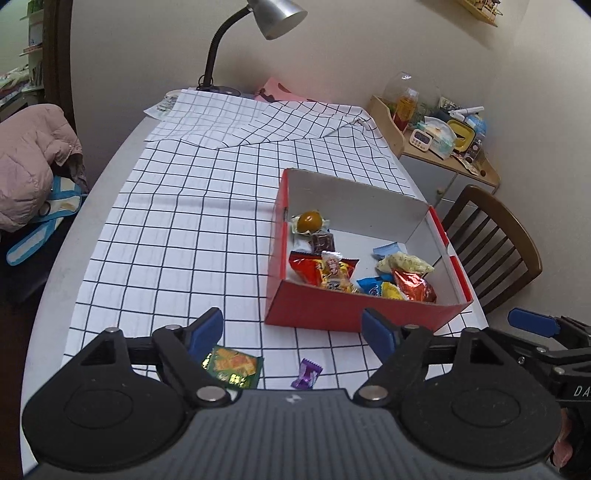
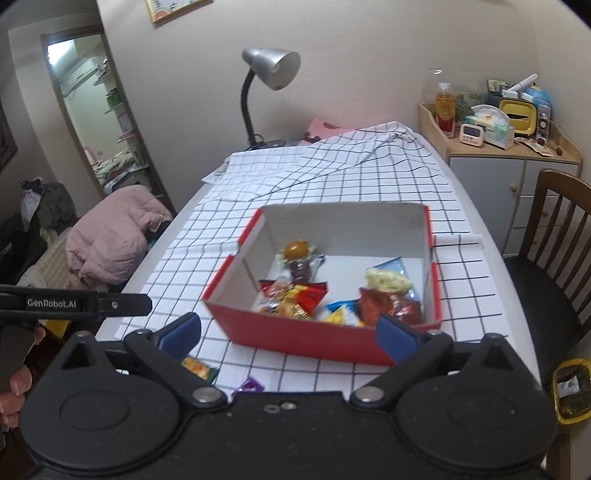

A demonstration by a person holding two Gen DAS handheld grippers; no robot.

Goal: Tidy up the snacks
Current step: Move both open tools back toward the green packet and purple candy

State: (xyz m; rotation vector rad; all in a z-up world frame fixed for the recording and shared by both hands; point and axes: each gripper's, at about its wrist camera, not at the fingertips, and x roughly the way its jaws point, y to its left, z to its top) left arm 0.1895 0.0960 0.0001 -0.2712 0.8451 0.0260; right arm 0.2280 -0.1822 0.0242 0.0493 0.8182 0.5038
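A red box (image 1: 332,312) with a white inside stands on the checked cloth and holds several wrapped snacks, among them a brown egg-shaped one (image 1: 308,220) and a red-orange packet (image 1: 412,286). In front of the box, a green packet (image 1: 233,366) and a purple candy (image 1: 307,373) lie on the cloth. My left gripper (image 1: 293,326) hangs open above them with nothing between its blue pads. My right gripper (image 2: 288,330) is open and empty too, just short of the box's near wall (image 2: 295,338). Below it, the green packet (image 2: 197,367) and the purple candy (image 2: 251,386) peek out.
A desk lamp (image 1: 273,14) stands at the table's far end, where the cloth is bunched up. There is a wooden chair (image 2: 554,236) on the right, with a cluttered cabinet (image 2: 517,147) behind it, and a pink jacket (image 2: 110,236) on the left. A yellow packet (image 2: 570,391) lies low on the right.
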